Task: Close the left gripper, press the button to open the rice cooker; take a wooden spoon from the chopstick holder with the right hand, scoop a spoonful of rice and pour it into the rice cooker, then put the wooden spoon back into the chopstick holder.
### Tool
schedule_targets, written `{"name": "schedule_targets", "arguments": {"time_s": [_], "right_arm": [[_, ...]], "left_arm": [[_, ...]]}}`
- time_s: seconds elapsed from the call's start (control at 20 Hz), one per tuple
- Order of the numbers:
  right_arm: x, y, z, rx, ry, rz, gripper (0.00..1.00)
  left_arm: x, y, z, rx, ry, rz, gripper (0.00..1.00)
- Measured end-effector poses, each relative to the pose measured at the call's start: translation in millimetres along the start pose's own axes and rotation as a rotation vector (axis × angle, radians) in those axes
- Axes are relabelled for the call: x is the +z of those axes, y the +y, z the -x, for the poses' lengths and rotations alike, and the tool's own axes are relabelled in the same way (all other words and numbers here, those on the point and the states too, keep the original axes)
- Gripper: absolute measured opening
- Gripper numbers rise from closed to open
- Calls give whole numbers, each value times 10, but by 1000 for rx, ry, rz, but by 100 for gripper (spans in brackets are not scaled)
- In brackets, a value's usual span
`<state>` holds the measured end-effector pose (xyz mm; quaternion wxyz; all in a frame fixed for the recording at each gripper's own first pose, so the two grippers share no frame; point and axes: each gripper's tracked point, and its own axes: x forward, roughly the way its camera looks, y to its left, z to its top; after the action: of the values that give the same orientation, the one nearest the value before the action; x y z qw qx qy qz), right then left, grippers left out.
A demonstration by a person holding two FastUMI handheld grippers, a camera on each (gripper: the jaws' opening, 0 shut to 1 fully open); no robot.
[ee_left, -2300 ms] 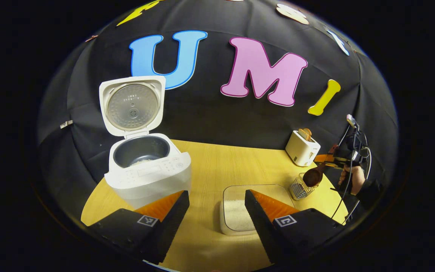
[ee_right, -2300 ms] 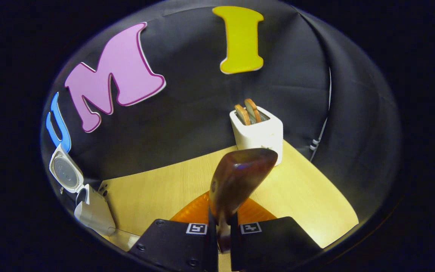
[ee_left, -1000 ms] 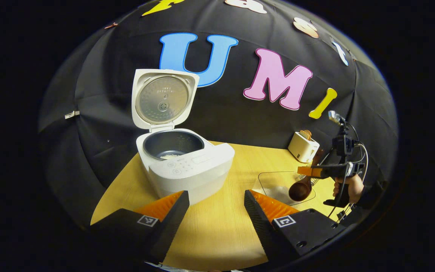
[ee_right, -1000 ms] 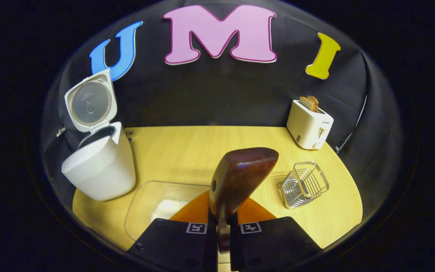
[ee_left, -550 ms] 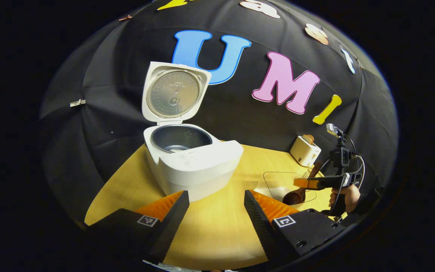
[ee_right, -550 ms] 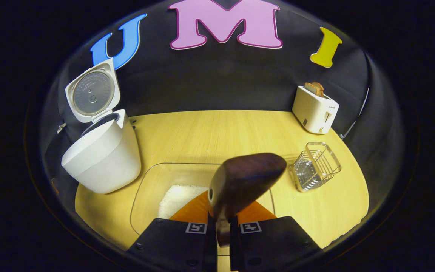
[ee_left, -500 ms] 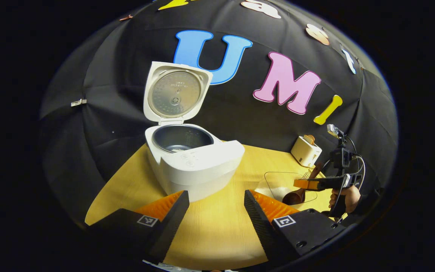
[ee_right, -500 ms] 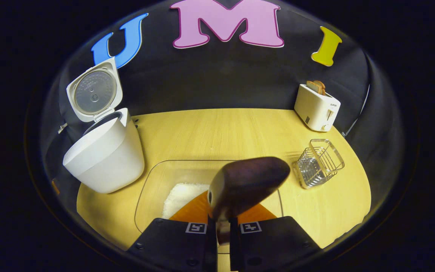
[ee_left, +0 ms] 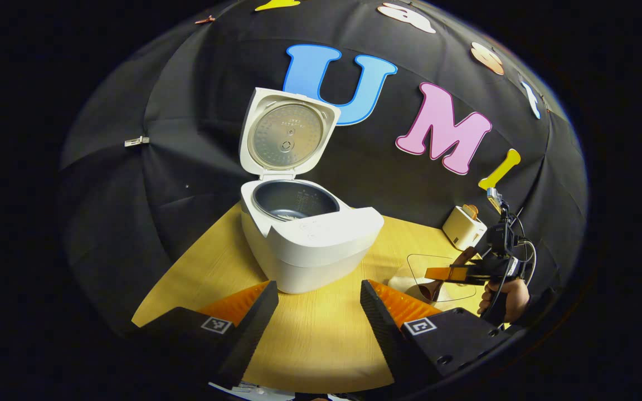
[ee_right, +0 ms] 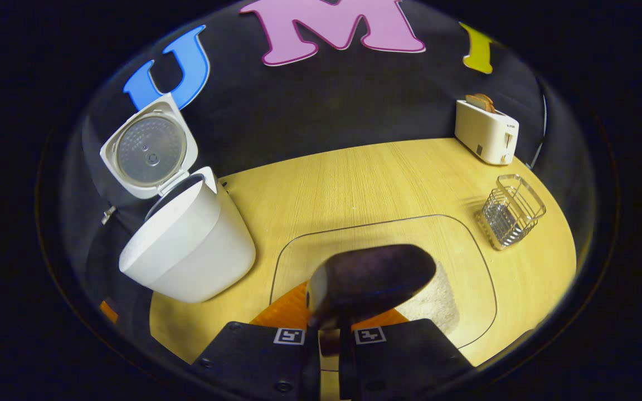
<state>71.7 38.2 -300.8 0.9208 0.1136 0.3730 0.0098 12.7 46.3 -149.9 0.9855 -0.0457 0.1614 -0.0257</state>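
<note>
the dark brown wooden spoon (ee_right: pixel 370 281) is clamped by its handle between both fingers of the right gripper (ee_right: pixel 329 340), its bowl over the white rice (ee_right: pixel 429 298) in the clear shallow tray (ee_right: pixel 474 262). the white rice cooker (ee_left: pixel 310 245) stands lid-up on the yellow wooden table (ee_left: pixel 310 340). the left gripper (ee_left: pixel 318 317) hovers with fingers spread, holding nothing. a wire chopstick holder (ee_right: pixel 511 218) stands near a white toaster (ee_right: pixel 486 135).
</note>
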Motion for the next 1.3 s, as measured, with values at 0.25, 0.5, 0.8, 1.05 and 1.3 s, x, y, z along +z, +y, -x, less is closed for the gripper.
{"name": "schedule_targets", "arguments": {"time_s": [0.25,0.5,0.8,1.05,1.3], "right_arm": [[58,4,32,28,27,-131,17],[64,-244,94,43,44,-353,17],[259,-535,225,47,9,-468,17],[588,-605,428,119,-21,-633,17],[943,-516,670,183,-57,-695,17]], "left_arm": [[15,-20,9,3,-2,3,96],[99,-109,-10,0,-17,6,96],[95,-126,-5,3,-5,-7,96],[124,-182,9,-3,-15,-18,96],[106,-222,8,-16,-8,-20,96]]}}
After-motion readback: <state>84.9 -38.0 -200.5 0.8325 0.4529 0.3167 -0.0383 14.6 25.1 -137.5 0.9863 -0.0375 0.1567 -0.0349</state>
